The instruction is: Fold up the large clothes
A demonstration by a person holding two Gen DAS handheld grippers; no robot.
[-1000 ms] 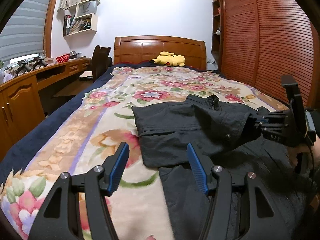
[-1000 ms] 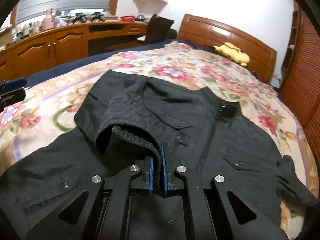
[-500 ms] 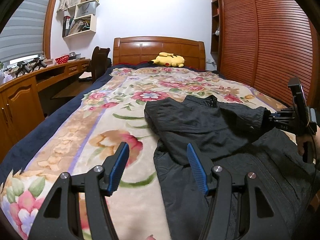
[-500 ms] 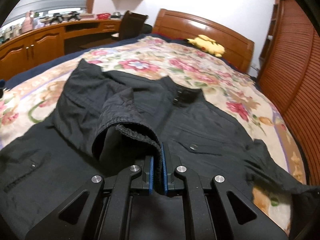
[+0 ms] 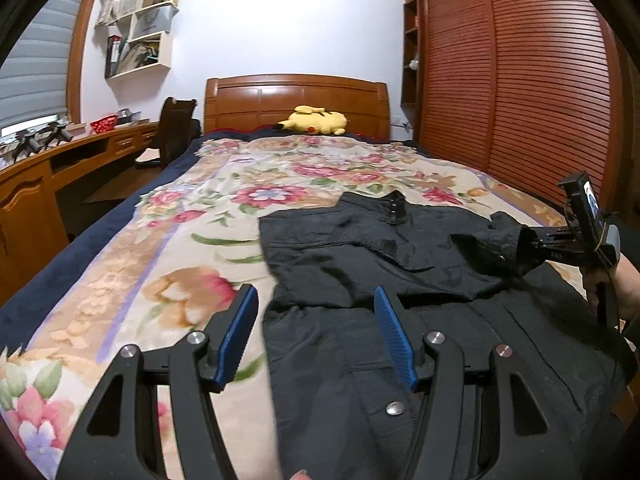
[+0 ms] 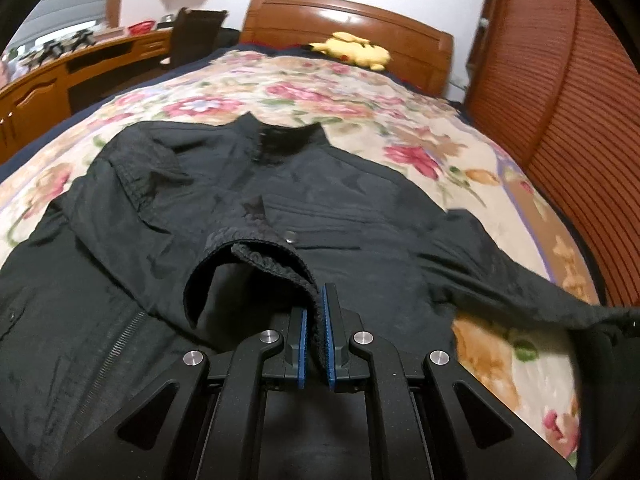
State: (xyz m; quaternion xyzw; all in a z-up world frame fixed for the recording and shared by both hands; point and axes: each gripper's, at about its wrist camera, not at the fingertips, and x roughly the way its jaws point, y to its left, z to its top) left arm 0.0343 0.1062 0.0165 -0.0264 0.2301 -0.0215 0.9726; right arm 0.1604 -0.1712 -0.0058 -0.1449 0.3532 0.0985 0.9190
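Note:
A black jacket lies front up on the floral bedspread, its collar toward the headboard. My right gripper is shut on the ribbed cuff of the jacket's left sleeve, which lies folded across the chest. In the left wrist view my right gripper holds that cuff at the jacket's right side. My left gripper is open and empty, above the jacket's lower left edge. The other sleeve stretches out to the right.
A yellow plush toy lies by the wooden headboard. A wooden desk and a dark chair stand left of the bed. Slatted wardrobe doors run along the right.
My right gripper has drawn the cuff further to the right across the jacket's chest, flattening the folded sleeve. My left gripper has stayed open in about the same place.

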